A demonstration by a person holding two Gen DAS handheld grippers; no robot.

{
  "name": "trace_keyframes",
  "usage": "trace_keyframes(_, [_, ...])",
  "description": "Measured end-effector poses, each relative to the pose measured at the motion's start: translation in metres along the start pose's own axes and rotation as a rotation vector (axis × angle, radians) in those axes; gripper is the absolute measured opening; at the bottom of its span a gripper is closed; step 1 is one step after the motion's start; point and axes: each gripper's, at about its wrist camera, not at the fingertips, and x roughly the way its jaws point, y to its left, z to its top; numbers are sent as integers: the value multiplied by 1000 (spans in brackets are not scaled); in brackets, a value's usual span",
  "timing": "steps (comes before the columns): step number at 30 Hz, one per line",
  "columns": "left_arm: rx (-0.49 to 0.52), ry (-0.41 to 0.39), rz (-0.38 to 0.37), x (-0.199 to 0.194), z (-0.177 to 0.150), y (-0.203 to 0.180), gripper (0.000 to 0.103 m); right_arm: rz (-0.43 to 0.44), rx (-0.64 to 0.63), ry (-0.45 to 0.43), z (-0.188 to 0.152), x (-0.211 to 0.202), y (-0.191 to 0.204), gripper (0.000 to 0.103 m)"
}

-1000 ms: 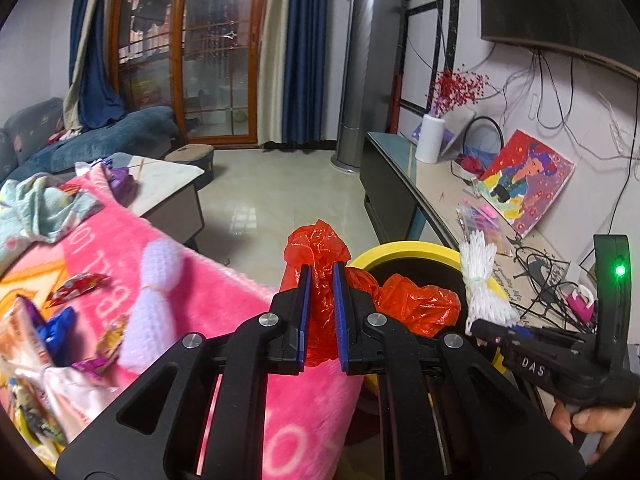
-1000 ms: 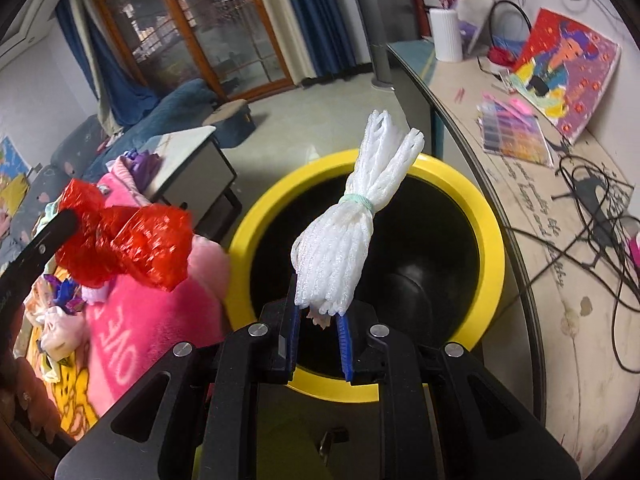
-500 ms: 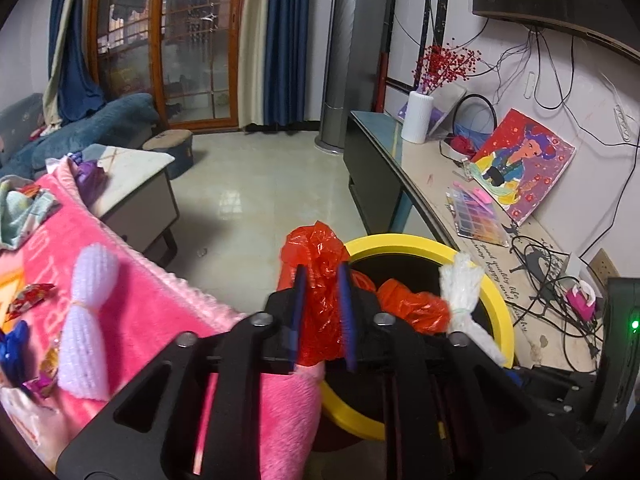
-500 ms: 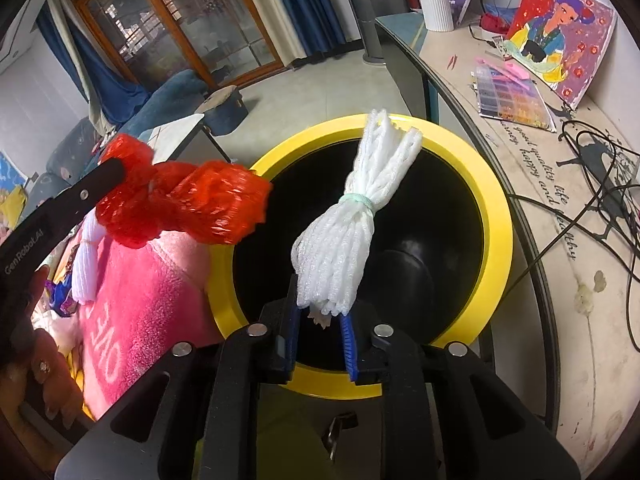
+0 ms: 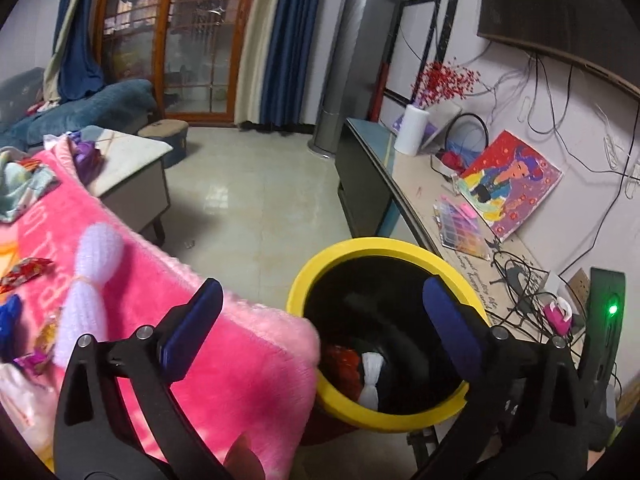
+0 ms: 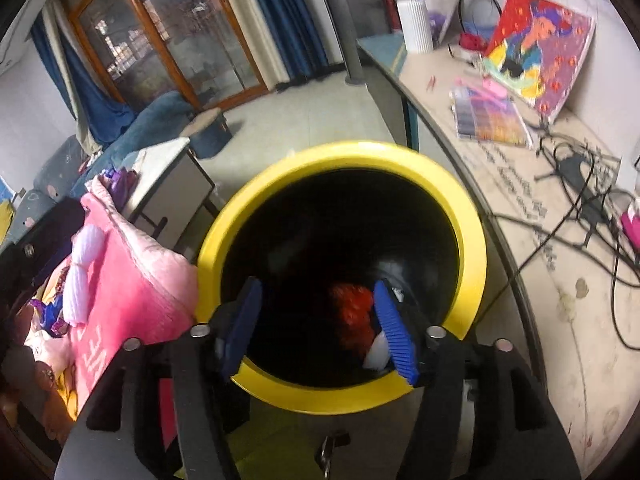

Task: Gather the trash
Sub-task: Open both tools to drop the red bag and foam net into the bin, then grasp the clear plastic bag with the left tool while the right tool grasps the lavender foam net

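My left gripper (image 5: pixel 322 300) hangs above the near rim of the yellow-rimmed black bin (image 5: pixel 384 245), its jaws opening wide with nothing between them. A crumpled red plastic bag (image 5: pixel 340 360) and a white foam net (image 5: pixel 372 380) lie loose inside the bin. In the right wrist view my right gripper (image 6: pixel 318 292) is over the bin (image 6: pixel 340 152), jaws opening and empty. The red bag (image 6: pixel 352 312) and white net (image 6: pixel 378 354) show far below its fingers. Another white foam net (image 5: pixel 88 280) and candy wrappers (image 5: pixel 24 276) lie on the pink blanket (image 5: pixel 240 360).
The pink blanket's edge butts against the bin's left side. A long desk (image 5: pixel 404 176) on the right carries a painting (image 5: pixel 508 184), a paint box (image 5: pixel 460 224) and tangled cables (image 5: pixel 520 280). A low table (image 5: pixel 132 160) and tiled floor (image 5: pixel 256 200) lie beyond.
Both grippers have opened. The red bag left the left jaws and the white foam net left the right jaws; both now lie inside the bin.
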Motion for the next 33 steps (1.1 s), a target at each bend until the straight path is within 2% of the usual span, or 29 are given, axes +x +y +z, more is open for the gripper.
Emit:
trace_keyframes(6, [-43, -48, 56, -28, -3, 22, 92, 25, -57, -87, 5, -16, 16, 65])
trace_keyframes(18, [-149, -160, 193, -92, -7, 81, 92, 127, -182, -154, 0, -40, 70, 65])
trace_keyframes(23, [-170, -193, 251, -114, -13, 103, 92, 174, -266, -158, -8, -47, 104, 65])
trace_keyframes(33, [-227, -235, 367, -153, -27, 148, 92, 264, -383, -104, -19, -46, 173, 65])
